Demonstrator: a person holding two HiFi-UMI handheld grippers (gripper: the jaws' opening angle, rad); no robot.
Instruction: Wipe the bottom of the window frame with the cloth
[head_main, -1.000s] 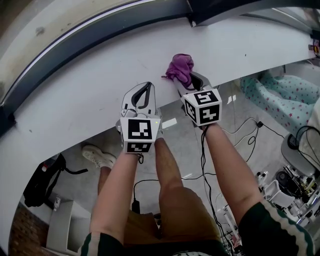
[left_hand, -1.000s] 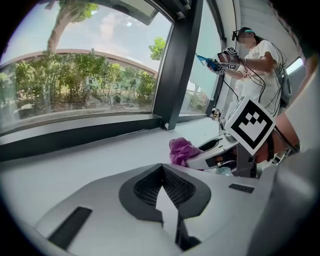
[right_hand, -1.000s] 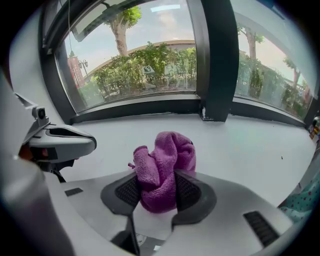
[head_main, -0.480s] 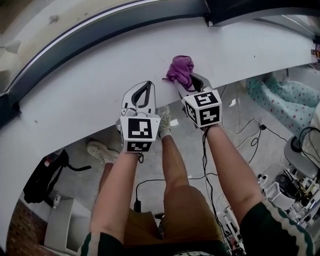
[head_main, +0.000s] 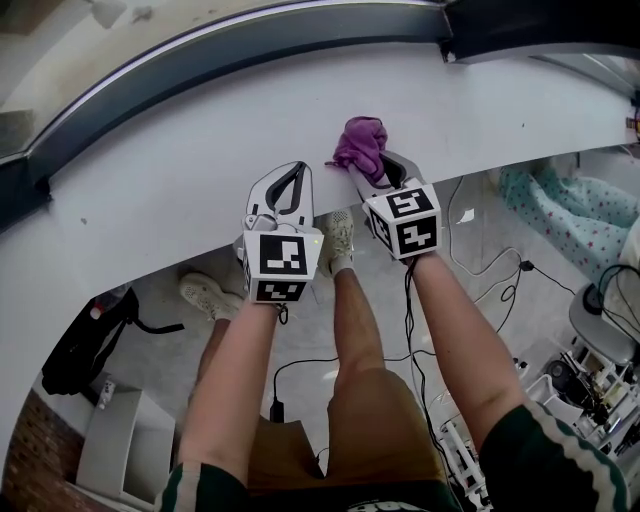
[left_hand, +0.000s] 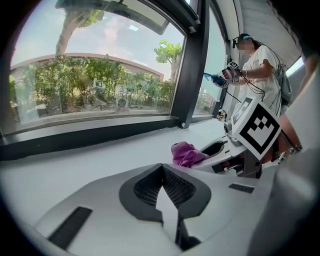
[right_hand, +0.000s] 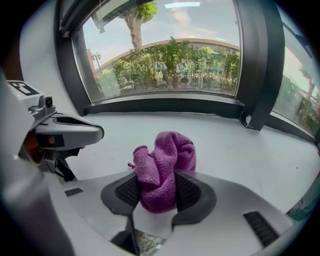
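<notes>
A bunched purple cloth (head_main: 361, 144) (right_hand: 163, 168) (left_hand: 188, 153) sits clamped between the jaws of my right gripper (head_main: 372, 168) (right_hand: 158, 192), over the white window sill (head_main: 180, 180). The dark bottom rail of the window frame (head_main: 230, 55) (right_hand: 160, 105) (left_hand: 90, 134) runs along the sill's far side, well ahead of the cloth. My left gripper (head_main: 284, 195) (left_hand: 161, 186) hovers over the sill to the left of the right one, its jaws closed together with nothing between them.
A dark vertical mullion (right_hand: 257, 65) (left_hand: 192, 60) meets the sill at the right. Another person with grippers (left_hand: 250, 65) stands further along the window. Below the sill's near edge are cables (head_main: 490, 260), a black bag (head_main: 85, 350) and a patterned fabric (head_main: 575, 215).
Both grippers have held their place over the sill while the head camera shifted; the frame's corner joint appears further right. The cloth stays in the right gripper.
</notes>
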